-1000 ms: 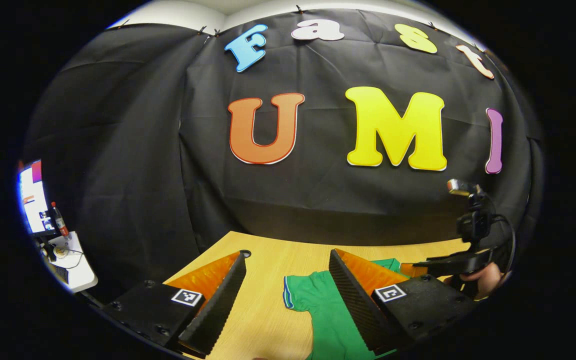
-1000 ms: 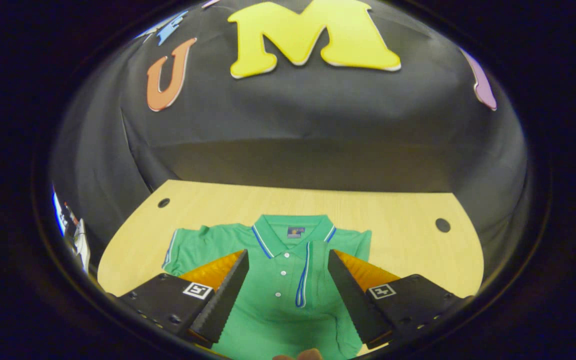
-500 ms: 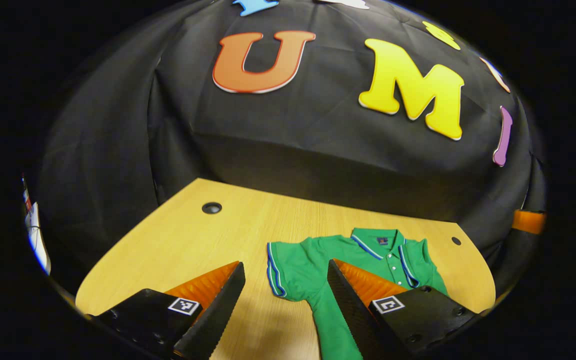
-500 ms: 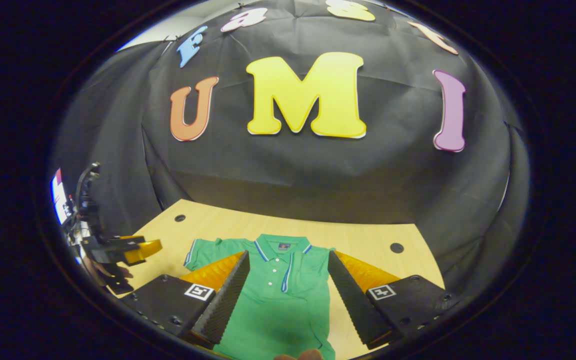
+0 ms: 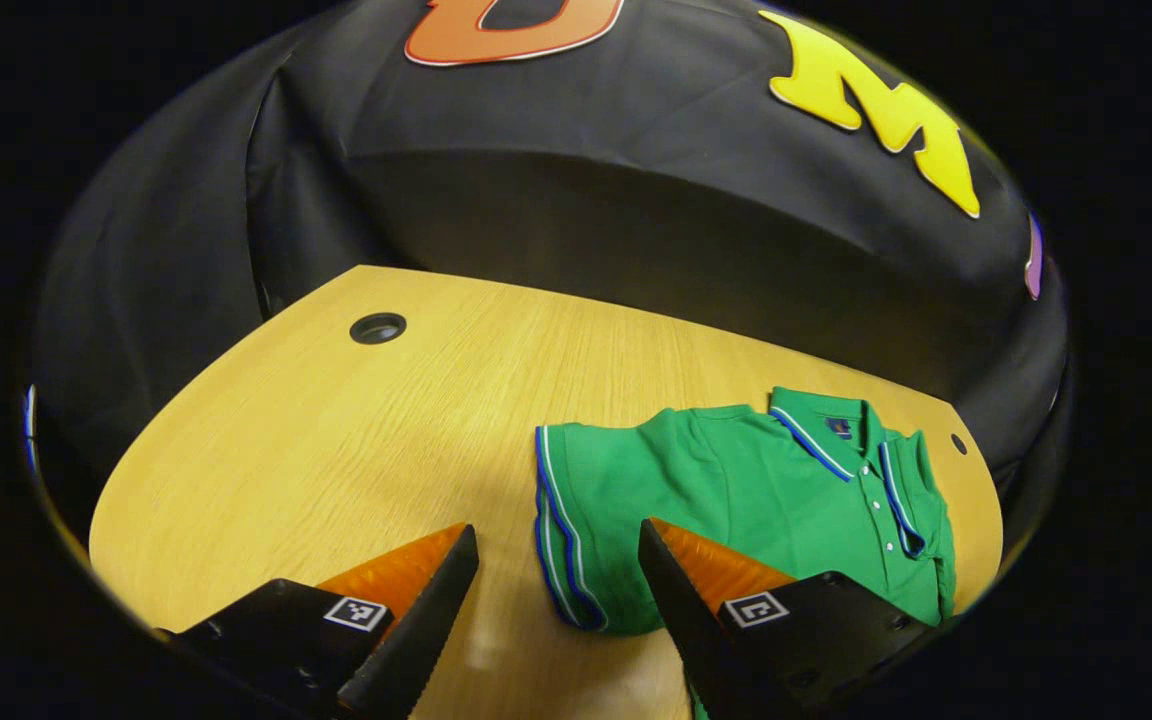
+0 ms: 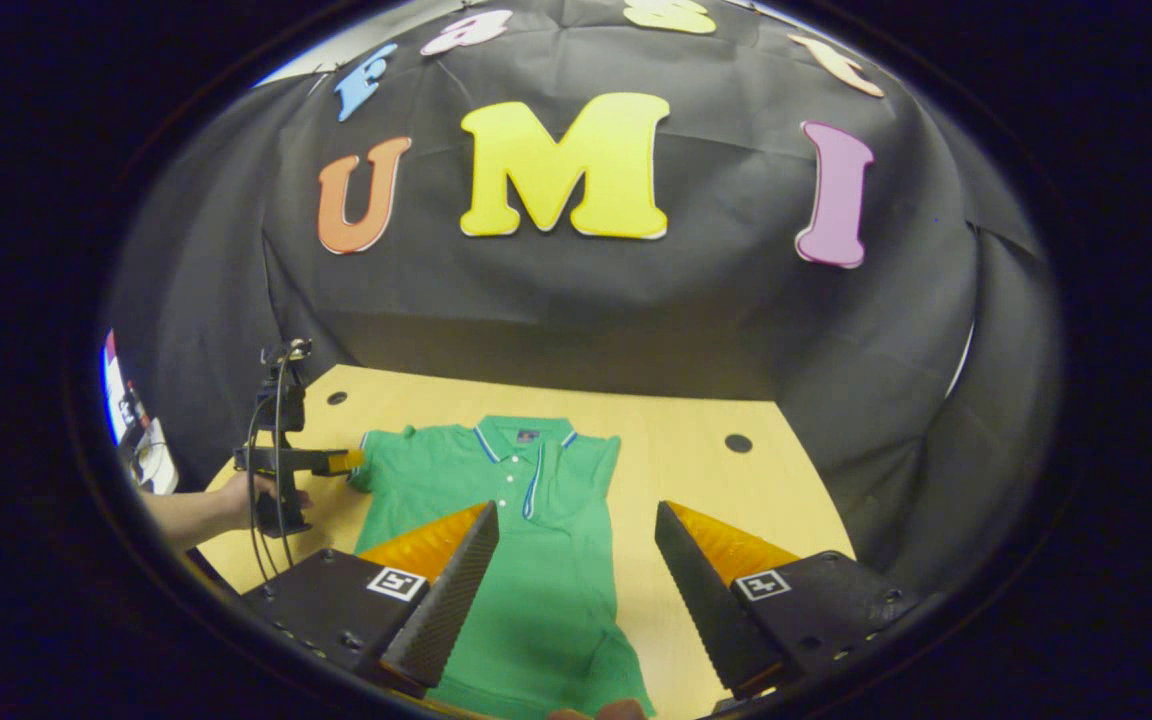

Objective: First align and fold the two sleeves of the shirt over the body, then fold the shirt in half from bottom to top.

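a green polo shirt [image 6: 526,520] is laid flat, front up, on the wooden table [image 5: 336,420], with the collar toward the booth's black wall. in the right gripper view the shirt's right edge looks straight and already turned in over the body, though this cannot be told for certain; the left sleeve [image 5: 576,520] is spread out to the side, its striped cuff lying on the bare wood.

the left gripper [image 5: 556,570] is held open just over that cuff, one finger above the table and the other above the sleeve cloth — nothing is pinched between them. in the right gripper view it is seen at the sleeve's outer edge, carried by a hand [image 6: 246,497]. the right gripper [image 6: 576,545] is also open and holds nothing; it hovers near the lower body of the shirt, one finger over the cloth and the other over the table beside it.

the shirt is judged to be light, soft and limp, with no stiffness apart from the collar and the button placket, so it will be expected to sag and drag wherever it is lifted. a hold is best taken on the banded cuff edge, where the cloth is doubled and firmer, with both layers caught together. the sleeve should be carried low across the chest so the body is not pulled askew — the knit is likely to slide easily on the smooth table.
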The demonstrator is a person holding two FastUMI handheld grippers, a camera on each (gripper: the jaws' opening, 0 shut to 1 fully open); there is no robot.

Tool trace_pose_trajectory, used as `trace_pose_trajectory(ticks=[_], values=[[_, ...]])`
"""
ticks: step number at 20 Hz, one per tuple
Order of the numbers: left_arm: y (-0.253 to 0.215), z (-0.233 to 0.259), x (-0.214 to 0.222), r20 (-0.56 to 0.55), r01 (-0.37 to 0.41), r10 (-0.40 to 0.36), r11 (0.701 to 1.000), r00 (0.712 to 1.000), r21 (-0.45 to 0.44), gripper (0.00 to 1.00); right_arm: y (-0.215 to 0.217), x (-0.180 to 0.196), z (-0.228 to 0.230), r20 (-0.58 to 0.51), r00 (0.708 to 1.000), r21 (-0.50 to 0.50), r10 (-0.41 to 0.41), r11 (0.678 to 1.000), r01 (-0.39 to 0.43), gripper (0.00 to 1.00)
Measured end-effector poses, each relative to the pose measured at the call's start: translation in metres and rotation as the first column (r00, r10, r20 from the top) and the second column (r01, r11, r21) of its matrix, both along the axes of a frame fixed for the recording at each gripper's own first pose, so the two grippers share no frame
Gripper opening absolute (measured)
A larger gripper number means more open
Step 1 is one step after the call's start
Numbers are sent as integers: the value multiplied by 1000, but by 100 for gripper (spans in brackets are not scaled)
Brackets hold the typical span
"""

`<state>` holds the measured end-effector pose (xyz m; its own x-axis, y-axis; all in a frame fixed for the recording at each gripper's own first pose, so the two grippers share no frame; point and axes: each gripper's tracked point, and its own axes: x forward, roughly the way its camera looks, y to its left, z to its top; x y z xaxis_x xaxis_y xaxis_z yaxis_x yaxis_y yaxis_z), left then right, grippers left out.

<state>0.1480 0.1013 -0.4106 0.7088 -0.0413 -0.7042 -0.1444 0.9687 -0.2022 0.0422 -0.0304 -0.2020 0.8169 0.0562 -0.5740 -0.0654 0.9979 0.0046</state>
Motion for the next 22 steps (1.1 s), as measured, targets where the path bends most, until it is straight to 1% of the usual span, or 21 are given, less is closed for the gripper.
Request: trace_pose_trajectory(ticks=[2,3,4,5,6,7,8,9,10,11,12,14,16,17,21,22], values=[[5,-11,-3,-35,-10,11,1000,999,11,100,-1,-4,-8,-26,999,22,-20,1000,21,96],[6,-12,-1,-30,-2,3,1000,1000,24,100,-1,-3,-10,-28,999,26,-25,999,26,96],[6,-12,0,-31,-3,4,999,1000,33,96,-2,-1,-9,-24,999,24,-27,999,28,96],[6,-16,-3,-57,-5,8,998,998,60,94,-1,1,-10,-19,999,23,-29,999,29,96],[9,-18,-4,-63,16,-9,993,998,114,89,0,-1,-10,-13,1000,25,-28,999,29,96],[5,-19,-4,-63,43,-33,987,997,154,86,1,-2,-13,-13,1000,26,-28,999,28,96],[-1,-20,-2,-57,61,-52,984,997,169,79,3,-3,-16,-18,1000,24,-24,999,24,96],[-7,-19,0,-50,71,-62,981,997,181,94,6,-4,-18,-22,1000,18,-17,1000,18,94],[-9,-18,1,-47,75,-67,979,997,190,46,7,-5,-19,-23,1000,10,-11,1000,12,96],[-10,-17,4,-41,79,-73,980,996,185,39,7,-4,-17,-18,1000,8,-8,1000,8,96],[-14,-15,5,-35,85,-80,980,996,178,26,6,-1,-14,-8,1000,10,-12,1000,12,94],[-16,-14,7,-25,94,-91,982,996,164,10,0,1,-11,9,1000,11,-28,1000,28,97],[-25,-8,11,1,94,-95,988,995,123,6,-6,2,-10,10,999,13,-42,999,42,97],[-27,-1,15,21,94,-98,988,995,124,6,-8,3,-11,10,999,16,-49,999,49,97],[-41,40,26,105,96,-103,993,989,73,5,-10,4,-10,19,998,26,-54,998,53,96],[-45,48,28,113,99,-106,993,988,62,5,-11,4,-8,22,998,30,-54,998,53,99]])
